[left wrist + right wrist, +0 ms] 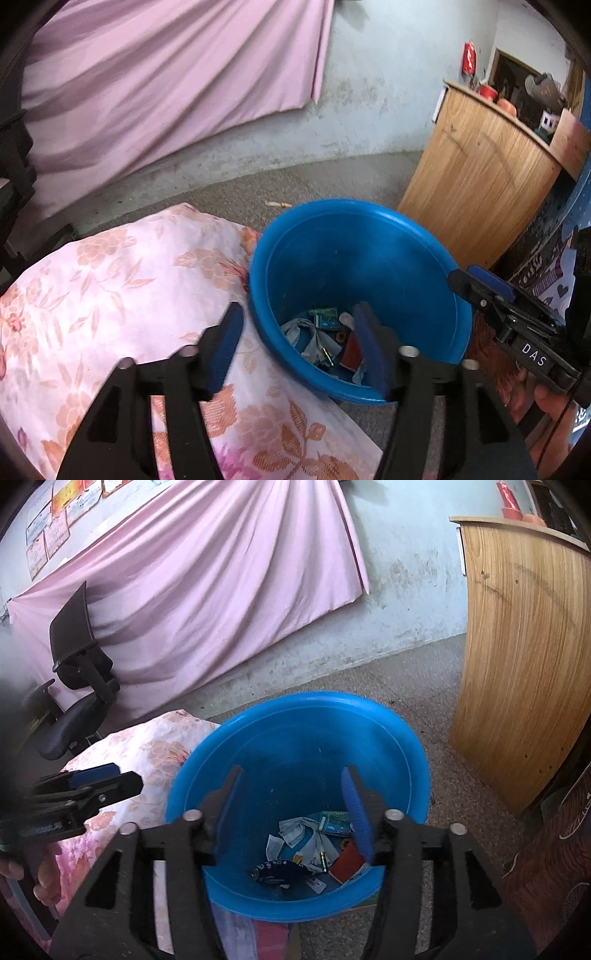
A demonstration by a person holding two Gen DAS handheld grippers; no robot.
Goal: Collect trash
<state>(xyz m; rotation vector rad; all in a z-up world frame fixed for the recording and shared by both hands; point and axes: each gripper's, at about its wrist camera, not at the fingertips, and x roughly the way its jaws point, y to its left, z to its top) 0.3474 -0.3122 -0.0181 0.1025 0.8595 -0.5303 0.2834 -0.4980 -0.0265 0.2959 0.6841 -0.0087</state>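
A blue plastic bucket [369, 251] [295, 738] stands on the floor against a floral-covered bed. Scraps of trash [325, 339] [314, 842] lie at its bottom: crumpled white paper, green and dark wrappers, a red card. My left gripper [299, 332] is open above the bucket's left rim, nothing between its blue pads. My right gripper [291, 797] hangs open over the bucket's mouth, also holding nothing. In the left wrist view the right gripper [480, 284] pokes in over the bucket's right rim. The left gripper [103, 779] shows at the left of the right wrist view.
The floral bedsheet [122, 295] [147, 753] fills the left. A wooden cabinet [480, 177] [524, 657] stands at the right with clutter on top. A pink curtain [207, 590] hangs on the back wall. A black office chair [74, 686] sits far left. Speckled floor lies beyond the bucket.
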